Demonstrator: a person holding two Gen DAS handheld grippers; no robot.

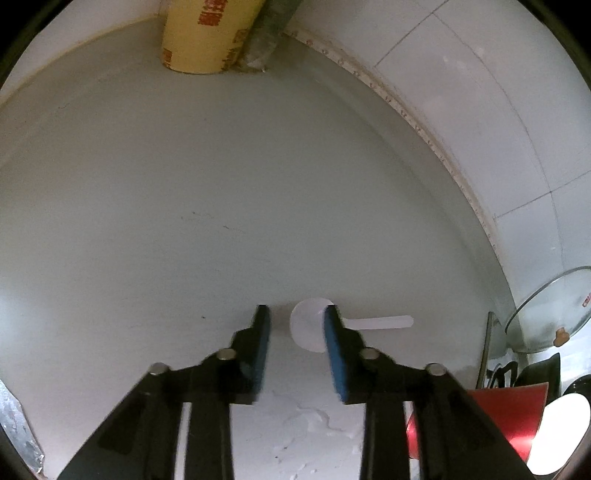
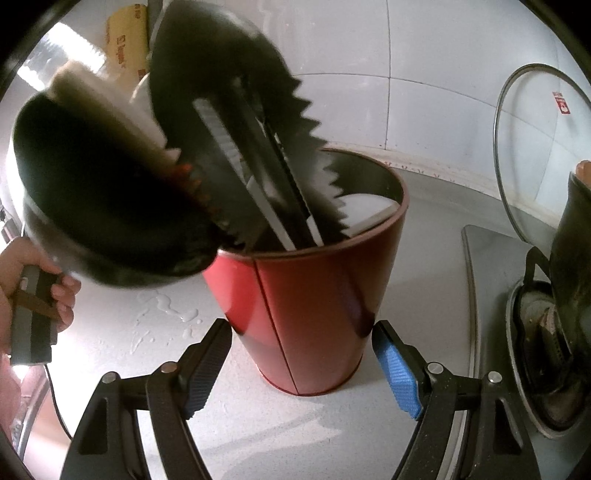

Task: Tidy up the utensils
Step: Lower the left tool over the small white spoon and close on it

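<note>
While the left gripper (image 1: pixel 297 325) hangs low over the pale surface (image 1: pixel 147 221) with its jaws parted to a moderate gap and nothing between them, a white plastic spoon (image 1: pixel 314 328) lies flat on the surface just ahead of its fingertips, the round bowl showing in the gap and partly hidden behind the right finger (image 1: pixel 334 354), the thin handle running out to that finger's right. Far ahead of this gripper, against the wall, a yellow printed roll (image 1: pixel 203 33) stands beside a grey object that I cannot identify. Off to its right a glass lid (image 1: pixel 550 314) leans against the tiled wall (image 1: pixel 480 92), and below that is part of a red holder (image 1: pixel 517 417). The right gripper (image 2: pixel 301 328) is spread wide, its blue-padded fingers (image 2: pixel 397 365) flanking the base of the red holder (image 2: pixel 303 314) that stands upright on the surface directly ahead; whether the pads touch it I cannot tell. Dark utensils rise out of the holder and lean up and to the left: a black serrated spatula (image 2: pixel 295 122), a slotted one (image 2: pixel 221 147) and a large black ladle (image 2: pixel 92 203). To the gripper's left a hand (image 2: pixel 22 291) grips a handle, and a small puddle (image 2: pixel 166 314) glistens on the surface near the left finger.
</note>
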